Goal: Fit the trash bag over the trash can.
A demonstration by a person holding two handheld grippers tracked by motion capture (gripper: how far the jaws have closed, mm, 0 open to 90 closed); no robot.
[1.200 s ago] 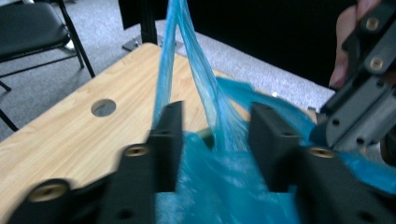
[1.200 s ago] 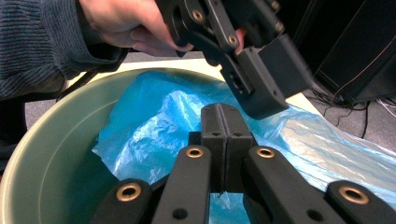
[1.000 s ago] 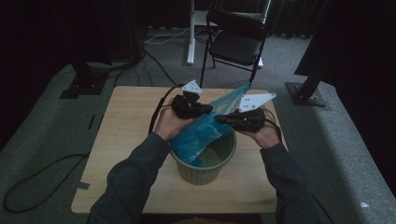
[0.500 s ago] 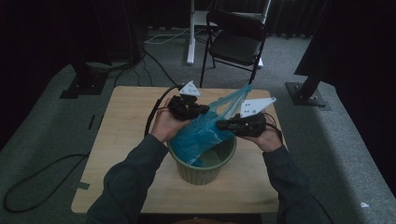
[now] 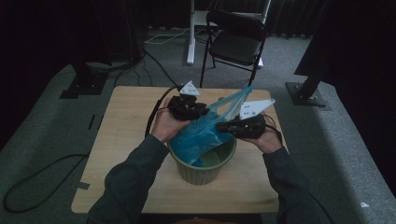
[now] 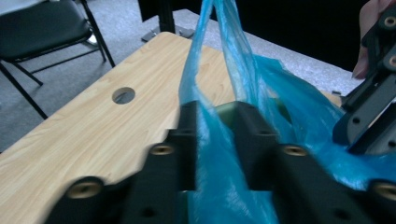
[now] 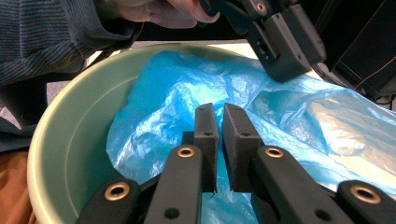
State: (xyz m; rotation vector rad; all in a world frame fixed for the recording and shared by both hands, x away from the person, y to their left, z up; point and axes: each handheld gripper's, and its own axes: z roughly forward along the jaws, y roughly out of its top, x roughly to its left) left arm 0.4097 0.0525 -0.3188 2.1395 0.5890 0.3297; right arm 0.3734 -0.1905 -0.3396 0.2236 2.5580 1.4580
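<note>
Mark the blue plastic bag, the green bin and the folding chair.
blue plastic bag (image 5: 198,135), high view, crumpled body above the bin.
green bin (image 5: 201,171), high view, outer front wall.
folding chair (image 5: 236,46), high view, seat.

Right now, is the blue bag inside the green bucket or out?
Partly in: the blue bag drapes into the green bucket, its handle sticking up outside.

Dim, murky high view; gripper views brighter, blurred up close.
</note>
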